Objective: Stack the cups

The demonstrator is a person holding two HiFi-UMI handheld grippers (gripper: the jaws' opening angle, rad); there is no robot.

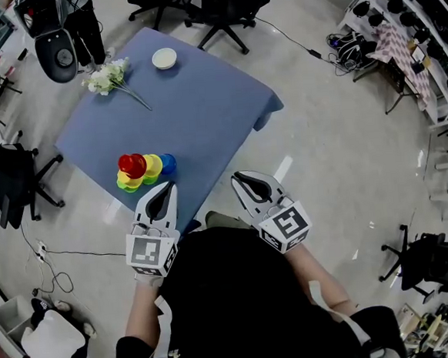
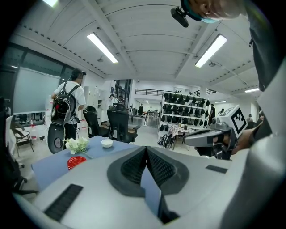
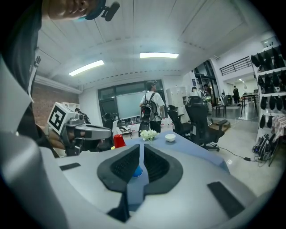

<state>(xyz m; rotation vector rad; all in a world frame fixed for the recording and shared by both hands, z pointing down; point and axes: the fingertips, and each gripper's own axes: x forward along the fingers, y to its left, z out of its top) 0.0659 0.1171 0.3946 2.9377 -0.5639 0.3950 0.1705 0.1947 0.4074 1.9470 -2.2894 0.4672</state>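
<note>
Several cups (image 1: 142, 170) ahead look light, stiff and slippery: pinch one rim wall. Jaws: left gripper (image 1: 164, 189) closed, right gripper (image 1: 242, 178) barely parted, both empty.

No legible text, labels or numbers anywhere.

A blue-draped tabletop (image 1: 203, 114) stands on a pale, glossy floor (image 1: 340, 181) in an open workroom, with black office chairs (image 1: 226, 8) at its far side. Racks of dark gear (image 1: 420, 27) line the right side. Strip lights (image 2: 102, 47) cross the white ribbed ceiling (image 2: 143, 62), and large windows (image 3: 128, 105) fill the far wall.
</note>
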